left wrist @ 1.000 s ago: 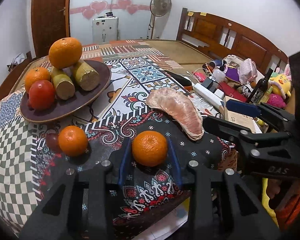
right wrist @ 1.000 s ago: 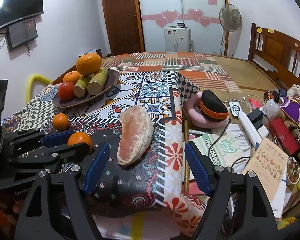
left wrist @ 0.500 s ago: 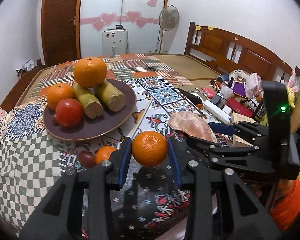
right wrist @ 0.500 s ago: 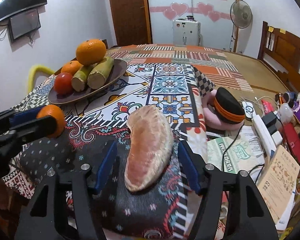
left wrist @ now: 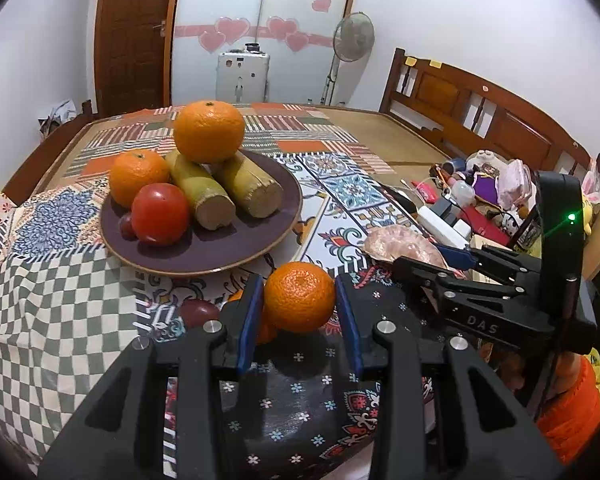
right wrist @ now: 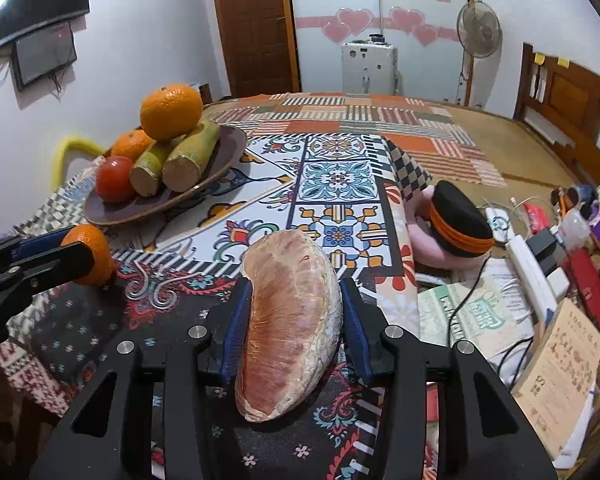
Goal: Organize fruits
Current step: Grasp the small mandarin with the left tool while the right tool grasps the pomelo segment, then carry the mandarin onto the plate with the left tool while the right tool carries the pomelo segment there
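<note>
Left wrist view has the left gripper (left wrist: 300, 312) clamped on a small mandarin (left wrist: 299, 297), blue pads pressing both sides. A second ago that mandarin sat down on the dark floral cloth; now it's lifted off it and closer to the purple plate (left wrist: 260, 240), which fills the middle left of the frame. Another small orange (left wrist: 265, 330) and a dark plum (left wrist: 198, 313) peek out behind the left finger, on the cloth.

Right wrist view: the right gripper (right wrist: 296, 320) was wide open around nothing a second ago; now its pads are squeezed onto the peeled pomelo segment (right wrist: 288, 320), a long pinkish wedge with a papery, veiny membrane. I can't tell if it's clear of the cloth yet.

Texture stuff: the plate is smooth and glossy, shallow, with a tan rim. On it sit two cut sugarcane pieces (left wrist: 224, 188), yellow-green with fibrous ends, a shiny tomato (left wrist: 160, 213), one dimpled orange (left wrist: 139, 178), and a bigger orange (left wrist: 209, 131) balanced on top of the cane. The patchwork tablecloth (left wrist: 44, 280) is busy: checks, tiles, stripes.
</note>
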`<state>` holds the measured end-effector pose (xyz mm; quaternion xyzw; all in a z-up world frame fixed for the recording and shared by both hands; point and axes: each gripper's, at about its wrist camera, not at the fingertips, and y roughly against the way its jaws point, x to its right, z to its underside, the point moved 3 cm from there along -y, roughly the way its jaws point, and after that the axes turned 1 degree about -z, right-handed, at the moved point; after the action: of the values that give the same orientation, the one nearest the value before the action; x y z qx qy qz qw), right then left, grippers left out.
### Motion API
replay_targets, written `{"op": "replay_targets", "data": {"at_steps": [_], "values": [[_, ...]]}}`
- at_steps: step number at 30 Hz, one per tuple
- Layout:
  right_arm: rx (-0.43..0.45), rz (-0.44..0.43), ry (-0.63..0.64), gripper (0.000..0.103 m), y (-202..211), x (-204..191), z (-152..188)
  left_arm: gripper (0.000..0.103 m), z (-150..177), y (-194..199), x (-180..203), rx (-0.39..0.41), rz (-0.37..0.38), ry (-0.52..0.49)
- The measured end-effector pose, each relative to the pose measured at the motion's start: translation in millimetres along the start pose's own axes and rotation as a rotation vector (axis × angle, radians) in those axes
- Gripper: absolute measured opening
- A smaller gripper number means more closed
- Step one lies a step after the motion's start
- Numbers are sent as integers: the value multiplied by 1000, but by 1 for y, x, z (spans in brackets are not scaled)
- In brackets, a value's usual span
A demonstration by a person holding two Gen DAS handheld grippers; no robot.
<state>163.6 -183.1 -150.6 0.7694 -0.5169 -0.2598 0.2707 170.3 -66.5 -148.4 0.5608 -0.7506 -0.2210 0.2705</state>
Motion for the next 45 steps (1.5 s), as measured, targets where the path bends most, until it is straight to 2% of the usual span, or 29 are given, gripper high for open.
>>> {"op": "replay_targets", "data": {"at_steps": [12,19,26,33,39,45], "values": [[92,-46,23,41,20,-23,-28,36,-22,32,-34,90,-82,17],[129,-82,48,41,17,-39,-49,36,-38,36,-57,116,-135,22],[140,-105,76,41,2,-56,-65,36,-48,27,-75,130,-177,16],[125,-141,133,41,-21,-80,-78,36,-55,7,-94,105,-192,27],[99,-162,185,41,-38,-96,-78,36,-60,-9,-96,84,-200,-2],[82,-161,200,41,-46,-95,-76,36,-65,-25,-94,66,-201,-24]]}}
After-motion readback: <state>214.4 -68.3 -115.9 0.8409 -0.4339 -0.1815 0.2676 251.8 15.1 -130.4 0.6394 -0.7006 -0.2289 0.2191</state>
